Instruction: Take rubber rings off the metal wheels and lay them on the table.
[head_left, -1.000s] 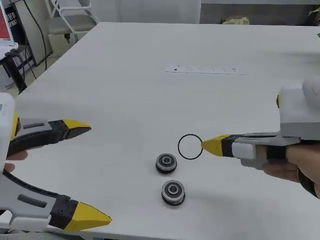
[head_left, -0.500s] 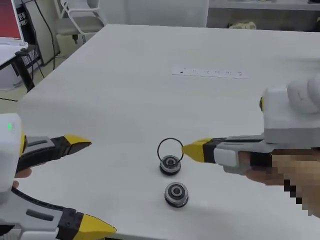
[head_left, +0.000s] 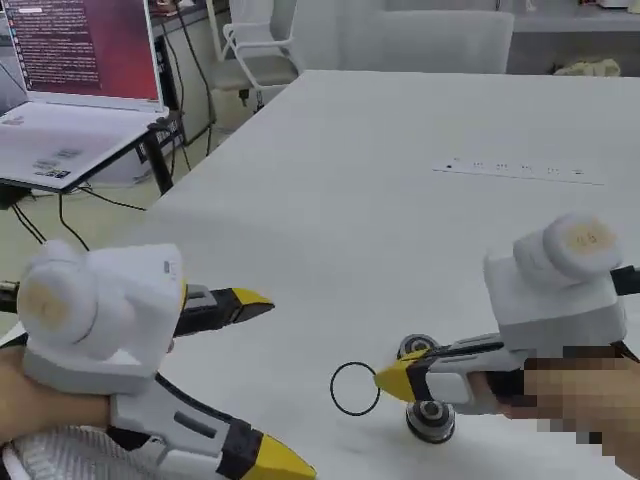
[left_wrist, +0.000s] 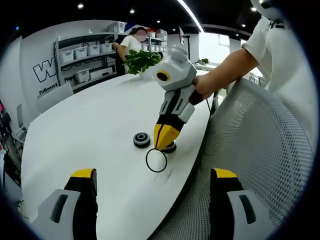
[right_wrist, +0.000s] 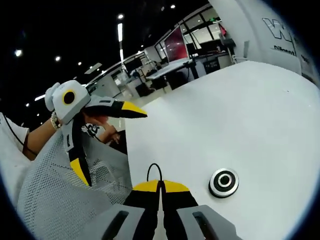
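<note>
Just beside the metal wheels (head_left: 432, 421) on the table (head_left: 400, 220), pinching a rubber ring (head_left: 355, 388) in the right gripper (head_left: 384, 380), with jaws pressed together on its rim, clear of both wheels. Farther from the wheels, holding the left gripper (head_left: 292, 388) spread wide, over the table's edge.

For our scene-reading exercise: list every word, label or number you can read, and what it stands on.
"W": large letter on the wall; smaller line beneath too blurred.
Laptop screen: text lines too small to read.
Strip on the table: marks too small to read.
</note>
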